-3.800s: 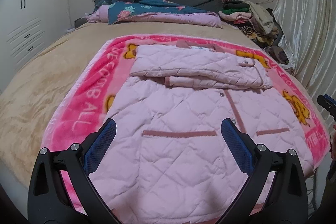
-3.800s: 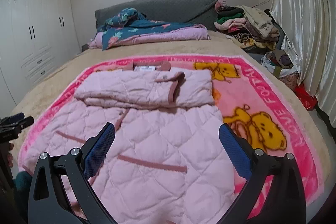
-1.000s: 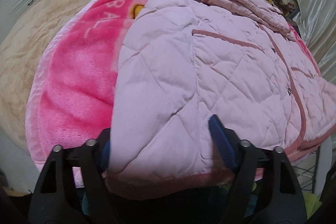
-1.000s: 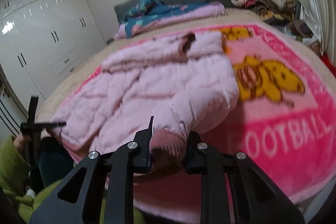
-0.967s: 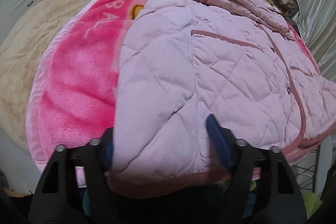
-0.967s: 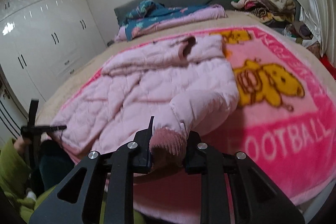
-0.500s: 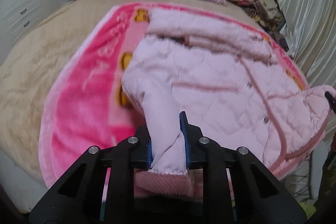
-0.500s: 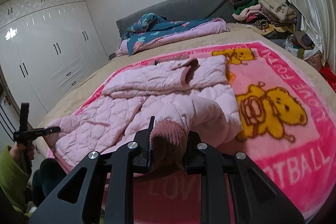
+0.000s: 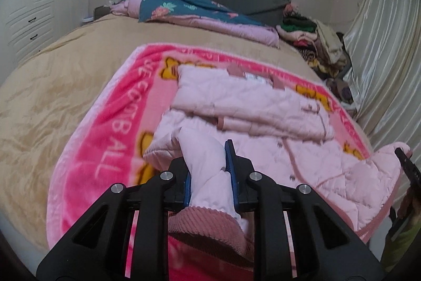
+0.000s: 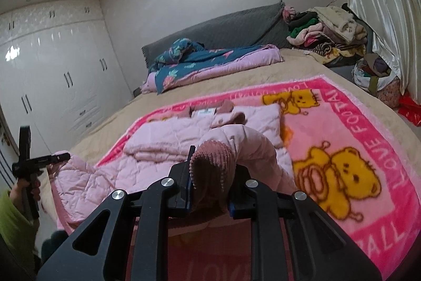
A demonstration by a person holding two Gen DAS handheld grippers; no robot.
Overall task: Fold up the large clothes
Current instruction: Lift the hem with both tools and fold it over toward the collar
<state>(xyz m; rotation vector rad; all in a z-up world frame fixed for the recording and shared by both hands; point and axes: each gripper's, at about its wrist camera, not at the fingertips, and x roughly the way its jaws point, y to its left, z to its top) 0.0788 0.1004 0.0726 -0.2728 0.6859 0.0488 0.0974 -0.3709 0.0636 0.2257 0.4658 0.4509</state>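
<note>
The jacket point(image 9: 252, 102) is matt quilted cloth with ribbed cuffs. The blanket point(image 10: 350, 128) is fluffy fleece. The curtain point(image 9: 381, 44) and wardrobe point(image 10: 52, 75) look glossy.

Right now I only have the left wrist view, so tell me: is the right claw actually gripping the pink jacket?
Observer: Yes. The right claw is shut on the ribbed hem at one bottom corner of the pink jacket.
Operator: Is that corner off the blanket?
Observer: It is raised. The jacket arches up from the pink bear blanket to the claw.
Operator: Can you see my left claw from there?
Observer: Yes. The left claw is at the far left with the jacket's other corner at its tip. The hem between the two claws hangs lower.
</note>
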